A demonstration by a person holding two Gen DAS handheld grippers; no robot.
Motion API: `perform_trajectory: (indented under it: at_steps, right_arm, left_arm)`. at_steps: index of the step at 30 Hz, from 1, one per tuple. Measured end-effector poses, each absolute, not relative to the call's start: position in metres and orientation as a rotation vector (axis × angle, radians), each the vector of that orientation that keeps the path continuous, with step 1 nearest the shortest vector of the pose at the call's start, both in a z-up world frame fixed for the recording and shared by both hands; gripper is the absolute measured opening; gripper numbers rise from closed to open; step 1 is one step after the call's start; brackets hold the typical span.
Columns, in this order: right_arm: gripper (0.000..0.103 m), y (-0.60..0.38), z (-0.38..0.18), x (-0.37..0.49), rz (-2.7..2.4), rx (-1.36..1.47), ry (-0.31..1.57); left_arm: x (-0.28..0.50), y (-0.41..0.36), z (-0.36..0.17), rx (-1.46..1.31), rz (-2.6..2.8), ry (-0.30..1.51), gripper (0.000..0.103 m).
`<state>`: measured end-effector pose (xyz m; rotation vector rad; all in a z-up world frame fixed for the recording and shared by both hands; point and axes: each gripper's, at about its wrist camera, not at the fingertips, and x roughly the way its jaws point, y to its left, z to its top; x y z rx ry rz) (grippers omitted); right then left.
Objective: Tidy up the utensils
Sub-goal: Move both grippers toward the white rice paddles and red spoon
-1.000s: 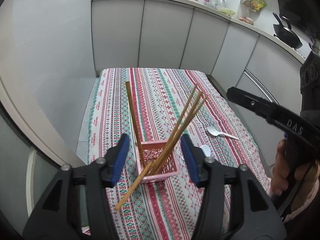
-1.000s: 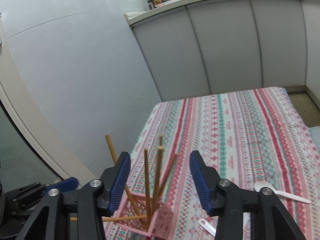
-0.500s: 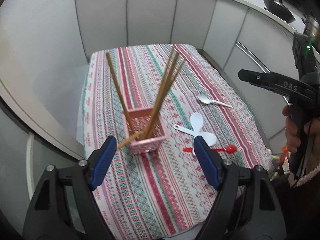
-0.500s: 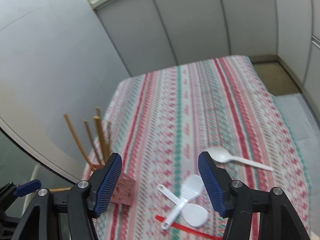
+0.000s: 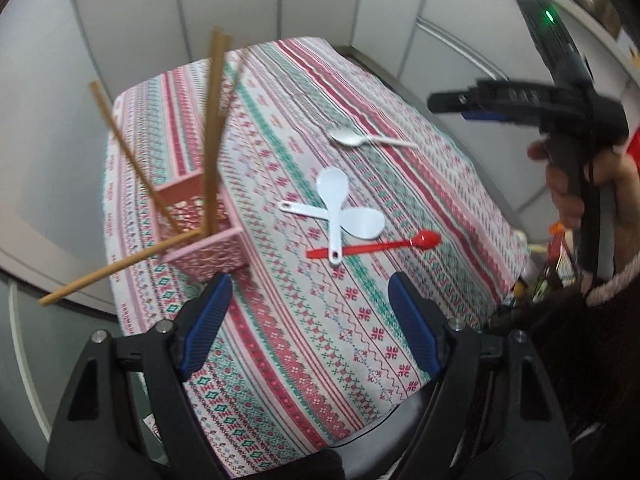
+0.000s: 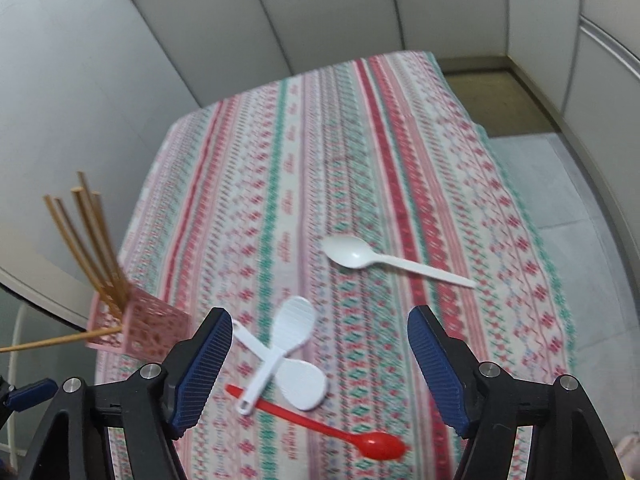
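Observation:
A pink lattice basket (image 5: 208, 236) (image 6: 138, 330) holds several wooden chopsticks (image 5: 212, 136) (image 6: 92, 248) on the patterned tablecloth. Two white rice paddles (image 5: 340, 210) (image 6: 288, 348) lie crossed, over a red spoon (image 5: 376, 246) (image 6: 352, 434). A white spoon (image 5: 360, 140) (image 6: 380, 260) lies farther back. My left gripper (image 5: 310, 320) hovers open above the cloth, right of the basket, nothing between its fingers. My right gripper (image 6: 320, 368) is above the paddles and red spoon, its jaws opening, holding nothing; its side shows in the left wrist view (image 5: 480, 108), held by a hand (image 5: 576, 184).
The tablecloth (image 5: 360, 340) (image 6: 360, 160) covers a table flanked by grey cabinet fronts (image 6: 320, 12) and a pale wall (image 6: 60, 100). A floor strip (image 6: 520, 112) runs along the table's right side. Cluttered items (image 5: 560, 248) sit beyond the table's right edge.
Both grippers swung right from the basket and tilted down toward the spoons and paddles. Both sets of jaws widened. The basket slid to the left edge of each view.

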<state>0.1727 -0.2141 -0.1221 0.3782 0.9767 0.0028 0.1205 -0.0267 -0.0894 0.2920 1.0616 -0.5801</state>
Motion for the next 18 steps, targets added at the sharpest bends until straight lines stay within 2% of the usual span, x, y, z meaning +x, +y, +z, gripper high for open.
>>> perform_trajectory:
  at_steps: [14, 18]
  right_arm:
    - [0.078, -0.267, -0.173, 0.178, -0.088, 0.413, 1.086]
    - [0.078, -0.281, -0.181, 0.182, -0.104, 0.436, 1.096]
  left_arm:
    - [0.137, -0.108, -0.147, 0.434, -0.598, 1.115, 0.080]
    - [0.156, -0.134, -0.166, 0.459, -0.599, 1.122, 0.071]
